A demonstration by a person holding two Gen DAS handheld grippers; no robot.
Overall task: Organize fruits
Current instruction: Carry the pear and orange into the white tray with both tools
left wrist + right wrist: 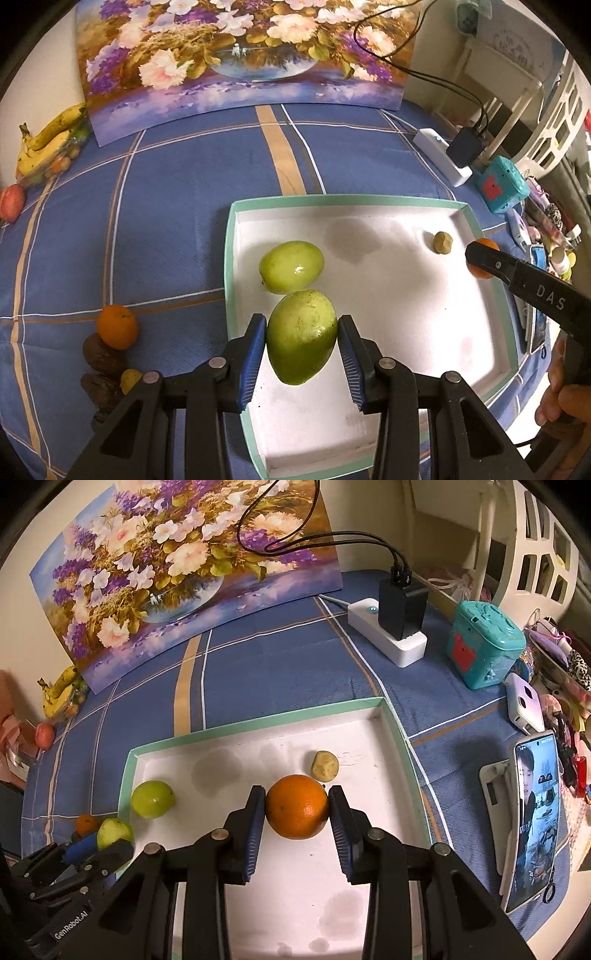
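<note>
Blue plaid cloth [166, 206] is being used as the work surface, with fruit being gathered into a white tray [476, 229].

A green fruit [301, 336] is being gripped between the narrowly parted pads of the left gripper [302, 350] over the tray's near-left part, just beside a second green fruit [291, 266] already lying inside. An orange [297, 806] is being clamped the same way by the right gripper [297, 812] over the tray's middle, near a small tan lump [325, 765]. Judged by this, the sorting is partly done: another orange [117, 326], dark brown fruits [101, 356] and bananas [48, 144] are being left outside on the cloth. Open floor is being offered across the tray's centre and far side, while its raised rim, a phone [533, 819] and a power strip [388, 635] are crowding the right.
</note>
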